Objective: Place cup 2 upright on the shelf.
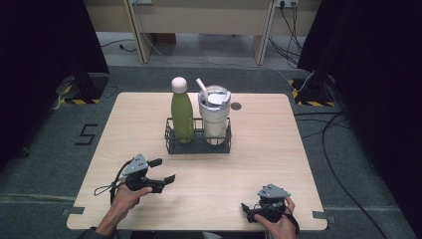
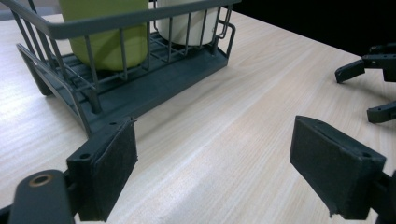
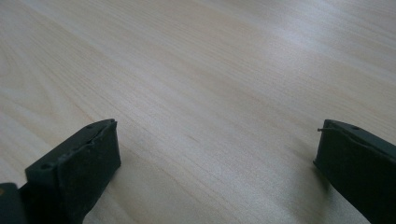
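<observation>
With both tools spread open and empty, the left tool point(image 1: 160, 171) lies nearer the dark wire rack point(image 1: 198, 145) at the surface's centre, which holds the upright green steel bottle point(image 1: 182, 115) ahead of it, while the right tool point(image 1: 247, 211) rests near the front edge.

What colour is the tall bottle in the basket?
The bottle is green with a pale pinkish-white cap, seen best in the high view.
</observation>
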`<state>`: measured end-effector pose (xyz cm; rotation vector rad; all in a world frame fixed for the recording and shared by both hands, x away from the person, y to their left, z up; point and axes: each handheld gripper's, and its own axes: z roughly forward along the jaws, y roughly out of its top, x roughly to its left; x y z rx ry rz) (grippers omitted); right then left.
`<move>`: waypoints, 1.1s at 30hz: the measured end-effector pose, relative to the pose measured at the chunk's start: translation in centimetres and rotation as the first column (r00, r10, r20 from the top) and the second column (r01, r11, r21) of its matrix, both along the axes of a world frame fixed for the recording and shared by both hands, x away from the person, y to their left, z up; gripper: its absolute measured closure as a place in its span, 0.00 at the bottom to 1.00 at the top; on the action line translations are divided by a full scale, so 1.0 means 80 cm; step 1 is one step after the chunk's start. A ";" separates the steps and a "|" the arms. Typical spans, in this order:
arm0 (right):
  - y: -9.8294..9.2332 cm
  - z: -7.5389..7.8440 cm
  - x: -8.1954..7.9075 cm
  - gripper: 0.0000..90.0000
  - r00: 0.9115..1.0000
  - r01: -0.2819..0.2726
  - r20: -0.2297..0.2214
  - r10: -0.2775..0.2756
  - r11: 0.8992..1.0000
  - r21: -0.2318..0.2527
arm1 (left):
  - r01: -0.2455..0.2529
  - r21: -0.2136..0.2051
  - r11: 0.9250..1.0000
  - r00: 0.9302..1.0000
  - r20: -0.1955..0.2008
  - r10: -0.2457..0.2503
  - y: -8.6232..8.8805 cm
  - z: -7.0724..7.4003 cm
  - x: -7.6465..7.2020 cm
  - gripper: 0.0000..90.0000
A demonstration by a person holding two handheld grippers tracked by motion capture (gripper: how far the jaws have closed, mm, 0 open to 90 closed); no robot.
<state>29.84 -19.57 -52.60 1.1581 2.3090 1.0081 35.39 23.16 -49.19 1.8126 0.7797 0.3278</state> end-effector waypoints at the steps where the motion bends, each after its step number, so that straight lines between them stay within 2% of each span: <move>1: 0.000 0.000 0.000 0.00 1.000 0.000 0.000 0.000 1.000 -0.001 | 0.001 0.001 1.000 1.000 -0.001 -0.001 0.000 -0.001 -0.001 0.16; 17: 0.000 0.000 0.000 0.00 1.000 0.000 0.000 0.000 1.000 0.000 | 0.029 0.037 0.999 0.999 -0.026 -0.028 -0.003 -0.019 -0.017 0.16; 33: 0.000 0.000 0.000 0.00 1.000 0.001 0.001 -0.001 1.000 -0.001 | 0.052 0.098 0.994 0.997 -0.057 -0.047 -0.002 -0.032 -0.028 0.16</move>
